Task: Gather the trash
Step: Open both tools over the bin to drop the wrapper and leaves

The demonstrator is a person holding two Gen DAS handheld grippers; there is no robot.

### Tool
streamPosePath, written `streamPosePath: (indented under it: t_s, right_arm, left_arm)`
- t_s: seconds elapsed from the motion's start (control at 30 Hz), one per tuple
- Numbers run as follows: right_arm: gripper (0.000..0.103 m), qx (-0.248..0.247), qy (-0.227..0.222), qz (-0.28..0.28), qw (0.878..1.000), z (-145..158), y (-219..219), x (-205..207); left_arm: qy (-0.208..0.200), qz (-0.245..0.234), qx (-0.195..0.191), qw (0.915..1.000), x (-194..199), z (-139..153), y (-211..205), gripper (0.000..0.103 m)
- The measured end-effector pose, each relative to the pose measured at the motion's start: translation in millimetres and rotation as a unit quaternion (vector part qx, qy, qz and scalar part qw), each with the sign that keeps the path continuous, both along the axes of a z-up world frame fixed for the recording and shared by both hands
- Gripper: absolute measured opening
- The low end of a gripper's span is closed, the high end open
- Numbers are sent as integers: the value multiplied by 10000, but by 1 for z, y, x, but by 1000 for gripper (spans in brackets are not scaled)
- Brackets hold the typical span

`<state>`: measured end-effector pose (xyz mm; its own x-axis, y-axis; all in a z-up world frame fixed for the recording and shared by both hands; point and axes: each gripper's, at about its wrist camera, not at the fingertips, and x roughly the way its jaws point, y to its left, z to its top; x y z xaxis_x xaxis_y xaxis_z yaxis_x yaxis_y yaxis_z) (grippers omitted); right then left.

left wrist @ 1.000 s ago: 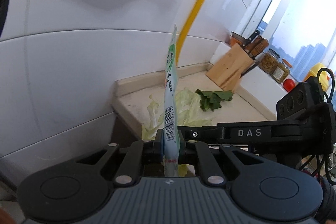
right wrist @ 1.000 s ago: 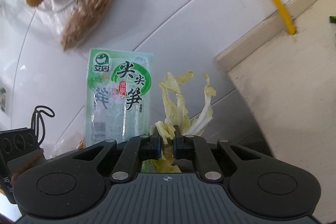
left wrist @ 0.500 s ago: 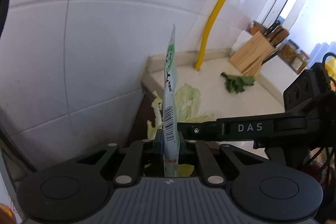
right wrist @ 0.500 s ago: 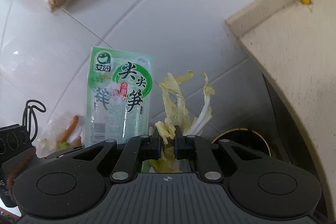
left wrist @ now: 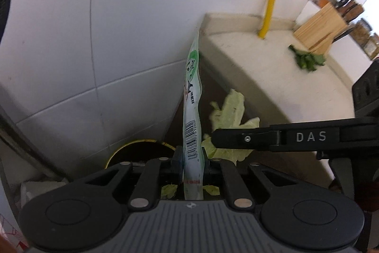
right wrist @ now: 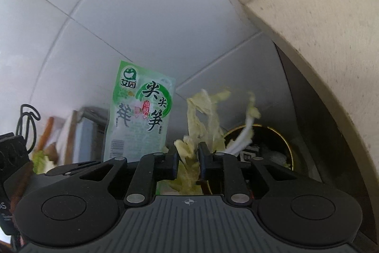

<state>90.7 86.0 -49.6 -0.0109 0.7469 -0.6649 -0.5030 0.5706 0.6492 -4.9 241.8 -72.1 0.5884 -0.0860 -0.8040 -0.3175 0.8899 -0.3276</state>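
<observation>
Left gripper [left wrist: 193, 164] clamped on green snack wrapper [left wrist: 192, 110] (edge-on, upright). Right gripper [right wrist: 188, 159] clamped on cabbage leaves [right wrist: 203, 117]. Yellow-rimmed bin [right wrist: 267, 146] at 2 o'clock of leaves, below.

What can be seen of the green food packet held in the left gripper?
The green packet is a flat, glossy plastic pouch, green and white with a round logo, large Chinese characters and a small red label on the front; a barcode shows in the left wrist view. It stands upright, slightly wavy, pinched near its bottom edge by the left gripper, edge-on to that camera. It hangs beside the cabbage leaves in the right gripper; contact between them cannot be told.
</observation>
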Motion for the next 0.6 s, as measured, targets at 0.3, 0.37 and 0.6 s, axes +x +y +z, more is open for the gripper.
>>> streamPosePath:
  t_s: [0.3,0.37,0.6]
  right_arm:
    - [42,-243,239,25,9994,-36,11,2]
    - [43,-285,293,9,9992,-42,12,2]
    - [49,-390,339,-167,9985,-47,3,-1]
  left_arm:
    - [452,32,19,9990,10,-25,3,21]
    - [554,21,35,9985,13,-29,3,24]
    - [596,29,119,9981,12,-30,4,30]
